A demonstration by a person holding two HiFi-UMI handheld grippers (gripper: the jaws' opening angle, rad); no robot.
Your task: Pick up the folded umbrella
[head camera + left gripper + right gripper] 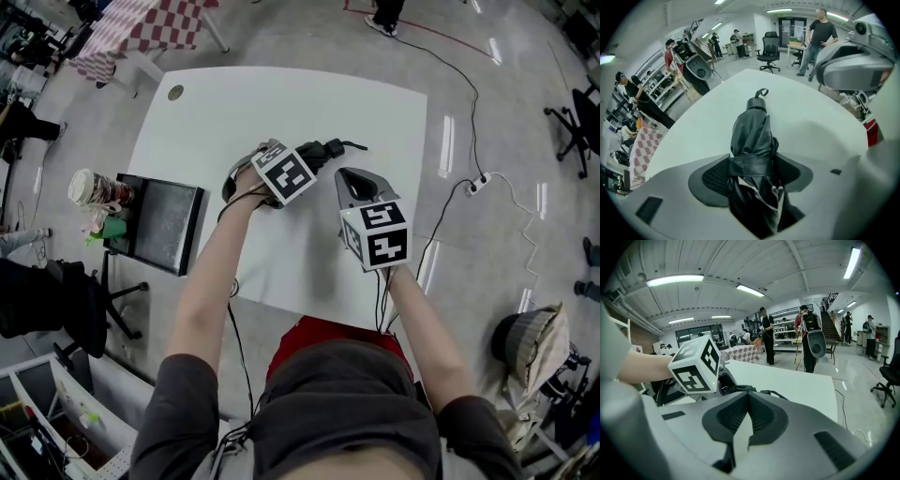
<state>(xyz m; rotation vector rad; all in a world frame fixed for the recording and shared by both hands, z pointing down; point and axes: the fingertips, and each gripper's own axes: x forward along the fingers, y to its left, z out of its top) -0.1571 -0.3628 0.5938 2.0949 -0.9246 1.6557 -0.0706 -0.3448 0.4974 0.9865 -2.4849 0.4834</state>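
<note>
A black folded umbrella (751, 133) lies lengthwise between my left gripper's (752, 171) jaws, which are shut on its strapped middle. Its handle end with a wrist loop (761, 92) points away over the white table (811, 126). In the head view the umbrella (325, 149) sticks out to the right of the left gripper (305, 159) near the table's middle; whether it touches the top I cannot tell. My right gripper (352, 178) hovers just right of it, shut with nothing between its pads (736, 413). The right gripper view shows the umbrella (738, 389) beyond its jaws.
A black tray (164, 225) and a cup of clutter (94, 190) sit off the table's left edge. A round grommet (176, 92) marks the far left corner. A cable (469, 103) and power strip lie on the floor to the right. People (820, 35) stand beyond.
</note>
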